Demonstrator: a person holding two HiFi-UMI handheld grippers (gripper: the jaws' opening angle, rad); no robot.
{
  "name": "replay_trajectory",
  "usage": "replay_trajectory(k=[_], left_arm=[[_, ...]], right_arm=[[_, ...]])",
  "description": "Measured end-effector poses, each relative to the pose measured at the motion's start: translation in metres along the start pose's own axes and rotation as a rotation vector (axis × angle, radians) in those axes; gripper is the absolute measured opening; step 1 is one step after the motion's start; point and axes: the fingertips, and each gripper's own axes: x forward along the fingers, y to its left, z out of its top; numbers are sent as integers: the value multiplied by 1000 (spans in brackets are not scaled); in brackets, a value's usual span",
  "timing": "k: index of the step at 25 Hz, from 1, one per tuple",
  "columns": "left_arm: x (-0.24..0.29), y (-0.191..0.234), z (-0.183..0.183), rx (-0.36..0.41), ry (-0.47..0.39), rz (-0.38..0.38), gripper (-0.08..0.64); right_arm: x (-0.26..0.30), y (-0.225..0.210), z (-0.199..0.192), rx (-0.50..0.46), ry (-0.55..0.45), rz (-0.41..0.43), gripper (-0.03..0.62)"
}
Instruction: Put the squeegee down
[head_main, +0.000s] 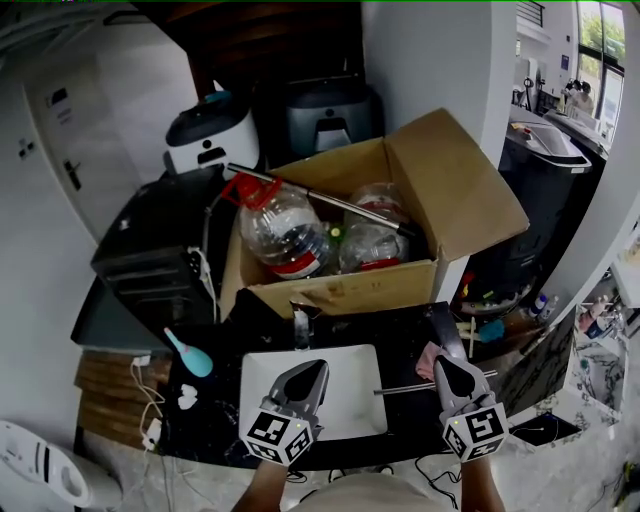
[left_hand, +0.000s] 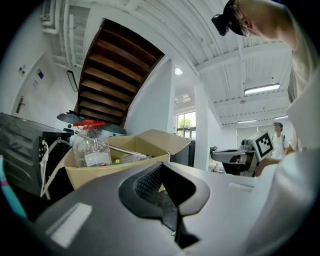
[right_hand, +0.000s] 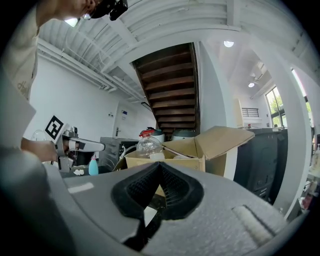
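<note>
Both pairs of jaws are pressed together with nothing between the pads. The left gripper (left_hand: 160, 167) and the right gripper (right_hand: 160, 166) each show only their own ribbed pads meeting at the tip. In the head view they sit side by side at the bottom of the frame, the left one over a white tray (head_main: 355, 400) and the right one over the dark counter (head_main: 215, 430). Just left of the right gripper's tip lies a thin metal rod (head_main: 405, 389), which I take for the squeegee's handle. It lies flat on the counter beside the tray, with a pink cloth (head_main: 428, 360) just above it; its blade I cannot make out. So the squeegee looks already set down. Higher in the frame stands an open cardboard box (head_main: 460, 180) holding plastic bottles (head_main: 280, 230). The risk now lies with the right gripper: drawn away carelessly, it could catch the rod and roll it toward the counter's right edge
</note>
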Motion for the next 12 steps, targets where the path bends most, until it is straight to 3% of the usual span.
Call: replay_trajectory(k=[12], left_arm=[[-3, -1, -19, -24, 32, 4, 15]], right_arm=[[-9, -3, -19, 14, 37, -10, 2]])
